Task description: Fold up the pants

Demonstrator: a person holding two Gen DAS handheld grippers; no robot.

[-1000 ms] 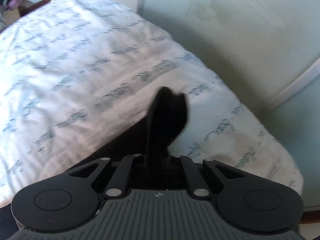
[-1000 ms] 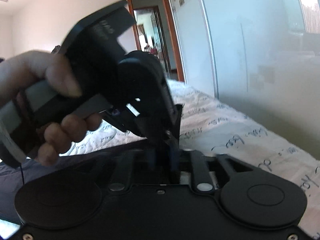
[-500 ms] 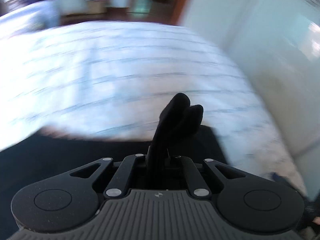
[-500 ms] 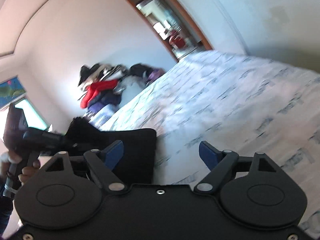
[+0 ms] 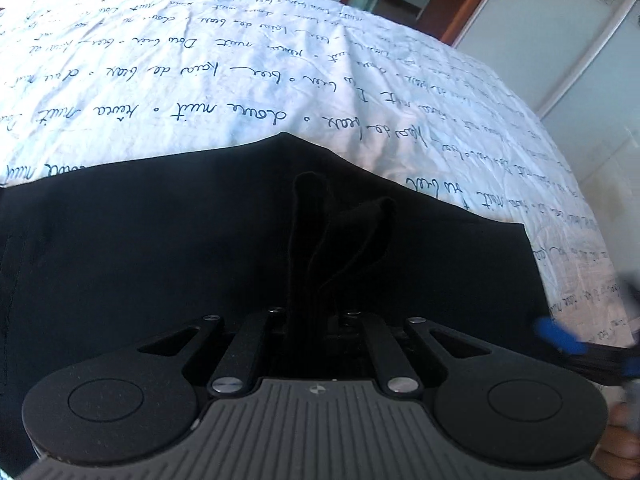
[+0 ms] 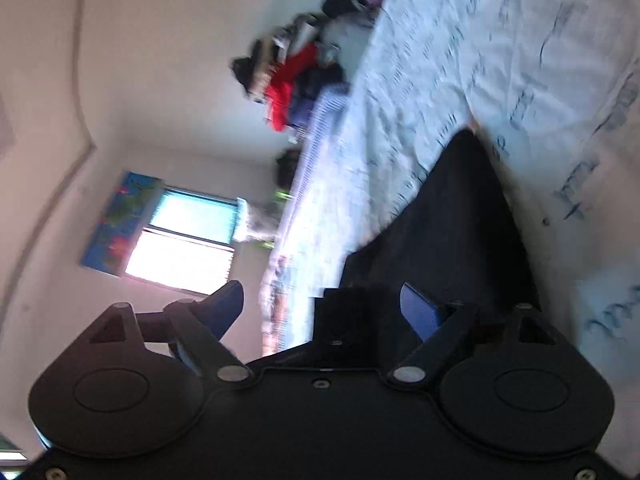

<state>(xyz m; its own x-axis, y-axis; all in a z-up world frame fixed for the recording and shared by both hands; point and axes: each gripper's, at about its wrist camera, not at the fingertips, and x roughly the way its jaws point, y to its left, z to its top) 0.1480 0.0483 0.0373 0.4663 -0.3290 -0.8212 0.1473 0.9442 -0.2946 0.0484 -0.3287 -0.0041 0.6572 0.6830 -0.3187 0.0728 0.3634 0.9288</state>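
Black pants [image 5: 200, 240] lie spread on the white bed sheet [image 5: 240, 80] in the left wrist view. My left gripper [image 5: 320, 280] is shut on a bunched fold of the pants [image 5: 352, 232], which sticks up past its hidden fingertips. A blue finger [image 5: 556, 334] of my right gripper shows at the right edge, beside the pants' corner. In the rolled right wrist view, my right gripper [image 6: 324, 308] is opening, its blue fingers [image 6: 420, 312] wide apart, with the pants [image 6: 460, 220] just beyond. Nothing is pressed between its pads.
The sheet with handwritten script covers the whole bed. A wooden door frame [image 5: 460, 4] and pale wardrobe doors [image 5: 580, 60] stand to the right. A pile of clothes [image 6: 288, 80] lies at the bed's far end, near a bright window [image 6: 180, 248].
My left gripper swept across the bed with the fold and now hangs over the flat pants. My right gripper's fingers spread apart, and its view rolled onto its side.
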